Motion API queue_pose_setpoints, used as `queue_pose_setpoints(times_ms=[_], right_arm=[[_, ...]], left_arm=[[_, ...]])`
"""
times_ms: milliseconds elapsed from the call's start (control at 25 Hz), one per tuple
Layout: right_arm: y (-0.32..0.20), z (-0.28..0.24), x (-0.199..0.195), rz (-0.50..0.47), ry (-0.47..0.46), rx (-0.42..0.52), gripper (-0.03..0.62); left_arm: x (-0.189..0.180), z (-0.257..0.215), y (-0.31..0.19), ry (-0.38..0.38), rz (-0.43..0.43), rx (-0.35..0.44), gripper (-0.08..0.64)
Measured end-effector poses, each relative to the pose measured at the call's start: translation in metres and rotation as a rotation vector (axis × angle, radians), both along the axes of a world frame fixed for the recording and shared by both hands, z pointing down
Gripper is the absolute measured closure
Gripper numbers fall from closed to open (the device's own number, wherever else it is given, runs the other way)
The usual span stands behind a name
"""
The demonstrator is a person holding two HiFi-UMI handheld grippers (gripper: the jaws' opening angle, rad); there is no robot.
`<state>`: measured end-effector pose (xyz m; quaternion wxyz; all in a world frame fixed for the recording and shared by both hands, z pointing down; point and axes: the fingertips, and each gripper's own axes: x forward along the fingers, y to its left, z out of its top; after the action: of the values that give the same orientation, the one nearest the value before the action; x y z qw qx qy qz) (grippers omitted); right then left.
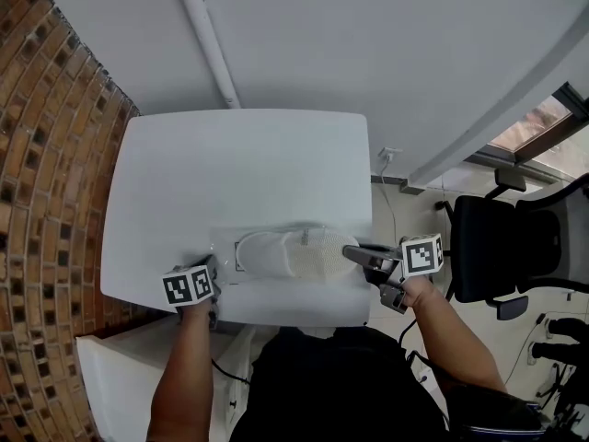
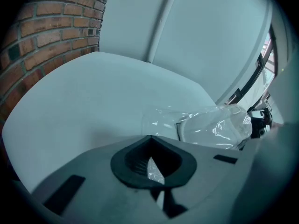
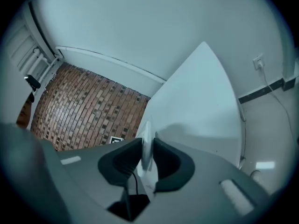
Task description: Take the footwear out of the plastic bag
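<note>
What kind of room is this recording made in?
Probably an office or workroom: a white table stands beside a brick wall, a black office chair is nearby, and a window shows at the right.

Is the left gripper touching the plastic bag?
Touching. In the left gripper view, the fingers of the left gripper pinch a fold of the plastic bag.

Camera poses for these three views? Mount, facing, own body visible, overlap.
Head view: on the head, facing steeply down at the table; both forearms, left gripper and right gripper show.
Left gripper view: on the left gripper, facing along its jaws, shut on the plastic bag; its jaws show.
Right gripper view: on the right gripper, facing along its jaws, shut on the footwear; its jaws show.
Shared: all three see the table and brick wall.
</note>
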<state>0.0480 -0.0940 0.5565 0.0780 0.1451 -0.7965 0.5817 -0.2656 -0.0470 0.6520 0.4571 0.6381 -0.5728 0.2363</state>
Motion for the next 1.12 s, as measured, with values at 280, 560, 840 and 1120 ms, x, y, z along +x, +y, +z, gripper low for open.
queue_pose_setpoints(times_ms=[280, 560, 840, 1120], right_arm=[[-0.020, -0.017, 0.040, 0.121, 0.013, 0.045, 0.517], [-0.035, -0.045, 0.073, 0.205, 0.003, 0.103, 0.523], [-0.023, -0.058, 0.068, 0.191, -0.006, 0.141, 0.523], [-0.015, -0.043, 0.058, 0.223, 0.001, 0.106, 0.523]], left_arm=[[-0.001, 0.000, -0.009, -0.011, -0.034, 0.006, 0.555], [-0.006, 0.000, -0.012, 0.017, -0.099, 0.016, 0.555], [0.011, -0.039, -0.022, -0.101, 0.044, 0.131, 0.554], [0.123, -0.035, -0.021, -0.167, 0.513, 0.119, 0.554]])
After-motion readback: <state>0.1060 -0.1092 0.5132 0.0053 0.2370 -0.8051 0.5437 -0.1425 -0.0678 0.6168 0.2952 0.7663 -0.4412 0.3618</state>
